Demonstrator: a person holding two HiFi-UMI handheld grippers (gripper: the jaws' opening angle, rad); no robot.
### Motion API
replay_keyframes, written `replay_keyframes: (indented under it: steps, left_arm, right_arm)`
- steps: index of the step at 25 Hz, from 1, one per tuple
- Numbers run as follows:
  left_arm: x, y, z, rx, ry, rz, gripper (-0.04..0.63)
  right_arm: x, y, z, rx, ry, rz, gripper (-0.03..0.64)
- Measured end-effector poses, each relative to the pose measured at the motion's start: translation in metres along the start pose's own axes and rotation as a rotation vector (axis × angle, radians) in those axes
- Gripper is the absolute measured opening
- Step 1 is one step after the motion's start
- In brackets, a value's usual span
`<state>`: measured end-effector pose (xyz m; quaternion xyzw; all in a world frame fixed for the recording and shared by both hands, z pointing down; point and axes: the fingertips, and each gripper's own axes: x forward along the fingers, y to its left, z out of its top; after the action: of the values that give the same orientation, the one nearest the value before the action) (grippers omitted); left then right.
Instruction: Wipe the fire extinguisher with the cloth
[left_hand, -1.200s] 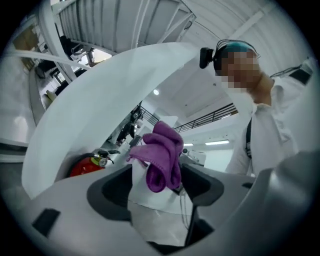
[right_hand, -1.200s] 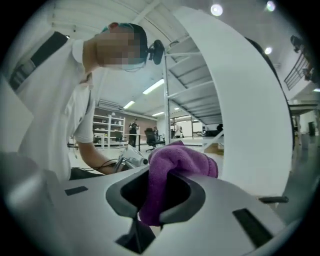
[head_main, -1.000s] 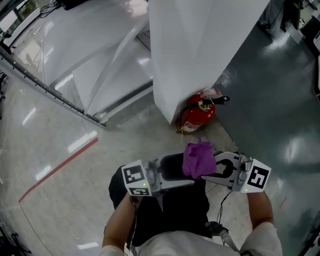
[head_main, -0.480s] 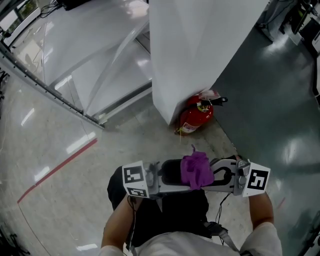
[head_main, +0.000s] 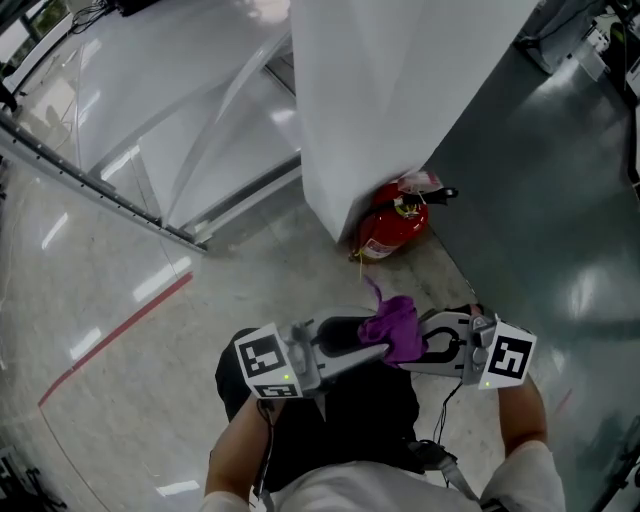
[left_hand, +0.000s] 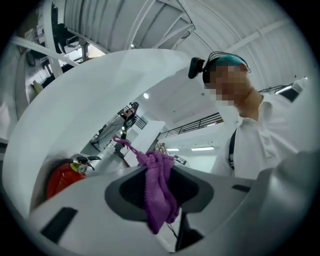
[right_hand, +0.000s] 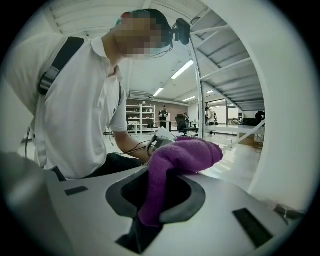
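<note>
Dropped slightly since a second ago: cloth (head_main: 395, 325), now bunched tighter. Left tool (head_main: 365, 338) jaws just closing, clamped on cloth; right tool (head_main: 425, 345) clamped on it too. Fire extinguisher (head_main: 392, 232) on floor (head_main: 250, 290) against white pillar (head_main: 380, 100), well apart. No wiping yet: reach and wipe still left.

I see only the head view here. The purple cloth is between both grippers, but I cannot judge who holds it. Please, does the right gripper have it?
Observer: Yes. In the right gripper view the purple cloth runs down between the fingers of the right gripper and is pinched there, with its bulk draped over one finger.
Operator: And the left one?
Observer: The fingers of the left gripper have just been closing. The left gripper view shows a thin end of the cloth hanging between them, and it looks gripped there too.
</note>
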<state>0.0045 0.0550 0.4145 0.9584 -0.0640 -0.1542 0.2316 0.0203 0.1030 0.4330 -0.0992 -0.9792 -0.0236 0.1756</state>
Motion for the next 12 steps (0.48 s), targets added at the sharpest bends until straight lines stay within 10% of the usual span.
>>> replay_keyframes:
  steps: [12]
  left_arm:
    - [-0.008,-0.001,0.019,0.035,-0.096,0.031,0.055]
  right_arm:
    - [-0.005,-0.025,-0.005,0.108,-0.114,-0.158,0.063]
